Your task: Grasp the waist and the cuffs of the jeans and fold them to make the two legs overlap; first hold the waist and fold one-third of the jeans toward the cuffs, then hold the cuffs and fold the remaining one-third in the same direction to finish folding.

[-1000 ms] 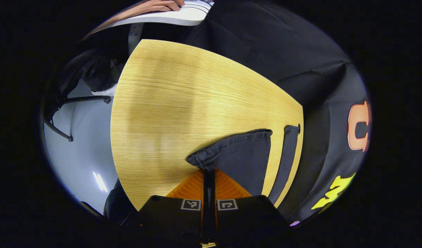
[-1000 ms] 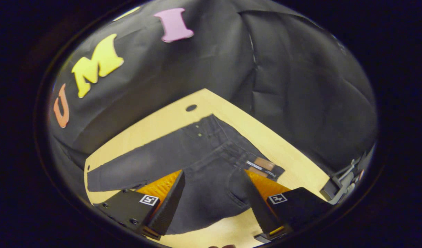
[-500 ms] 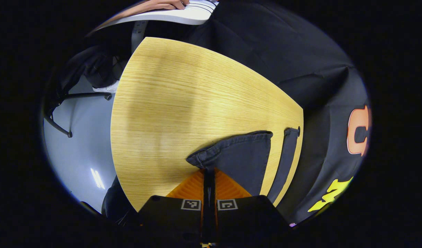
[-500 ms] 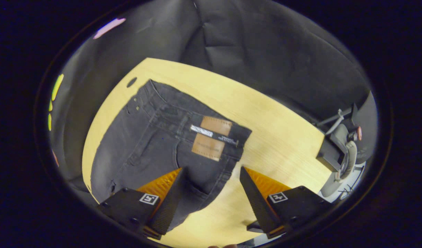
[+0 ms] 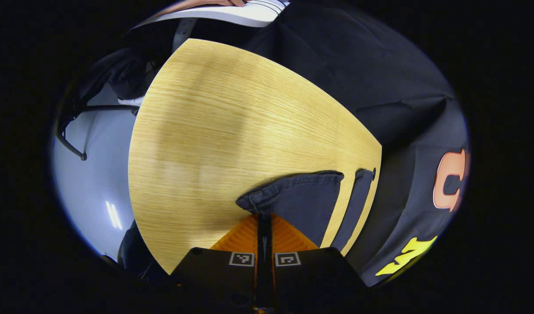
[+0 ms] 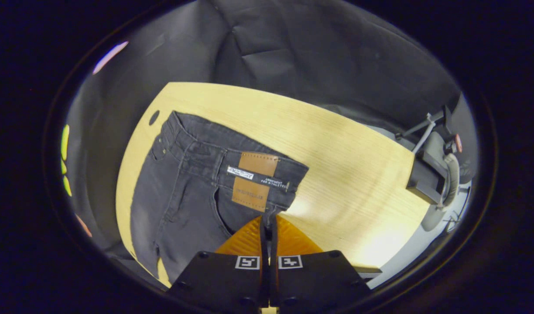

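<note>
Your left gripper [image 5: 264,218] hides the cuff [image 5: 293,200] fabric it pinches; your right gripper [image 6: 269,220] covers the waist [image 6: 232,170] edge between its fingers, and the jeans' legs run off past the near table [image 6: 337,144] edge

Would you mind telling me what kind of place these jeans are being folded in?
Most likely a data-recording booth in an office or lab, not a home: black cloth wall hung behind a bare wooden table, with an office chair beside it on a pale floor.
</note>
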